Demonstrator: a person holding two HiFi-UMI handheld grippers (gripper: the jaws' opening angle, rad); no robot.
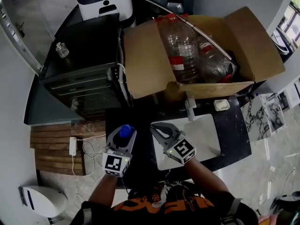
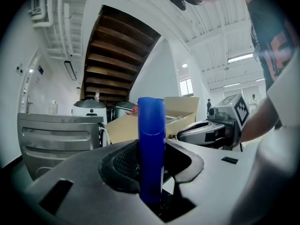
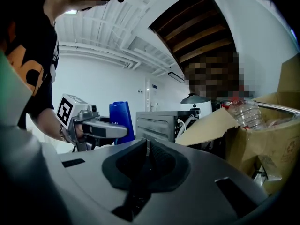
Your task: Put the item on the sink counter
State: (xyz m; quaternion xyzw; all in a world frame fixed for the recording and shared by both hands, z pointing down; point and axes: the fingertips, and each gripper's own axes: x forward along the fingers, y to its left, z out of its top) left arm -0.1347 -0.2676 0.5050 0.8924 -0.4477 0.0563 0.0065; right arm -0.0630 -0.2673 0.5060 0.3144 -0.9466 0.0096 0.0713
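Note:
A blue plastic bottle (image 1: pixel 125 131) stands upright between the jaws of my left gripper (image 1: pixel 123 136), which is shut on it over the black sink counter (image 1: pixel 233 131), left of the white basin (image 1: pixel 202 137). The left gripper view shows the bottle (image 2: pixel 151 144) rising straight up between the pads. My right gripper (image 1: pixel 156 127) hovers at the basin's left edge, close beside the left one, shut with nothing in it; its pads meet in the right gripper view (image 3: pixel 146 153). From there the blue bottle (image 3: pixel 121 118) shows at the left.
A big open cardboard box (image 1: pixel 150 64) with clear plastic bottles (image 1: pixel 185 50) sits behind the basin. A black oven (image 1: pixel 86 81) stands to the left. A faucet (image 1: pixel 189 108) and a soap bar (image 1: pixel 221 105) sit at the basin's far edge. Wooden slats (image 1: pixel 54 149) lie at lower left.

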